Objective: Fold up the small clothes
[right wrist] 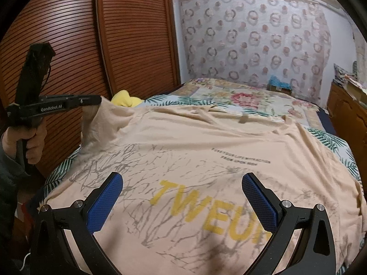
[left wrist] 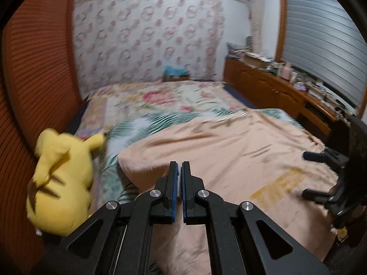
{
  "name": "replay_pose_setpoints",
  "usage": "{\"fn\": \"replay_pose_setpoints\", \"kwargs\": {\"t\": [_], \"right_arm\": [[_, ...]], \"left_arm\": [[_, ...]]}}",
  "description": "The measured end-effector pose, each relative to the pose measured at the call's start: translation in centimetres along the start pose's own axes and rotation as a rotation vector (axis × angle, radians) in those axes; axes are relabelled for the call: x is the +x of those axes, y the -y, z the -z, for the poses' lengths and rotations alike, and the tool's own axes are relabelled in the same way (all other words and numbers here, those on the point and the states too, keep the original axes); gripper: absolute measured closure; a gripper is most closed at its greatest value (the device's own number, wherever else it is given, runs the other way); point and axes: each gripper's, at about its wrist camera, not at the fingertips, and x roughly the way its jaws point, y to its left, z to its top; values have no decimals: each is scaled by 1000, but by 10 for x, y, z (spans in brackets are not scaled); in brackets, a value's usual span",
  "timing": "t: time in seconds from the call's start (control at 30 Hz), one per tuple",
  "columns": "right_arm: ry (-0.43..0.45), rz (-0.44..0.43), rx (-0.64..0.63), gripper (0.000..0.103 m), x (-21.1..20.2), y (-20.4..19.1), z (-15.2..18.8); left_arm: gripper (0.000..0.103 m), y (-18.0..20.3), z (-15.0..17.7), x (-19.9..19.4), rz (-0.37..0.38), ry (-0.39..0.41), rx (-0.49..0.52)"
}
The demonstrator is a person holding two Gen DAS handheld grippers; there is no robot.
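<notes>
My left tongs (right wrist: 97, 102), clamped on the shirt (right wrist: 206, 142) corner at frame left; right tongs (right wrist: 182, 197) gape empty over its print.

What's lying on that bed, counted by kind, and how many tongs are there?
Peach T-shirt: 1
Yellow plush toy: 1
Tongs: 2, left tongs shut on the shirt's edge, right tongs open above it
Total: 4
</notes>
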Motion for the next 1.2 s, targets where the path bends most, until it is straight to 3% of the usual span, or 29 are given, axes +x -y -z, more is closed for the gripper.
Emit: {"fn": "replay_pose_setpoints", "kwargs": {"t": [0.17,0.23,0.3,0.37,0.47,0.5,0.7,0.87,1.2], "right_arm": [[1,22,15,0,-2,-4,8],[-4,26,20,0,0,-7,10],[-7,28,21,0,1,-8,11],[-11,29,16,0,4,-12,10],[-16,19,3,4,9,-16,5],[-17,15,-3,6,11,-16,3],[-49,-58,-78,25,38,-38,-14],[-79,-147,-121,41,71,-56,-34],[-163,-295,-179,54,142,-87,-61]], "left_arm": [[99,24,-7,4,45,12,17],[89,25,-3,3,46,15,6],[63,24,2,0,37,28,-5],[51,24,7,-6,23,48,-13],[25,16,18,-14,5,65,-31],[22,14,22,-17,3,70,-39],[19,-1,46,-28,-70,71,-60],[16,-18,72,-35,-70,64,-101],[15,-39,100,-40,-114,52,-150]]}}
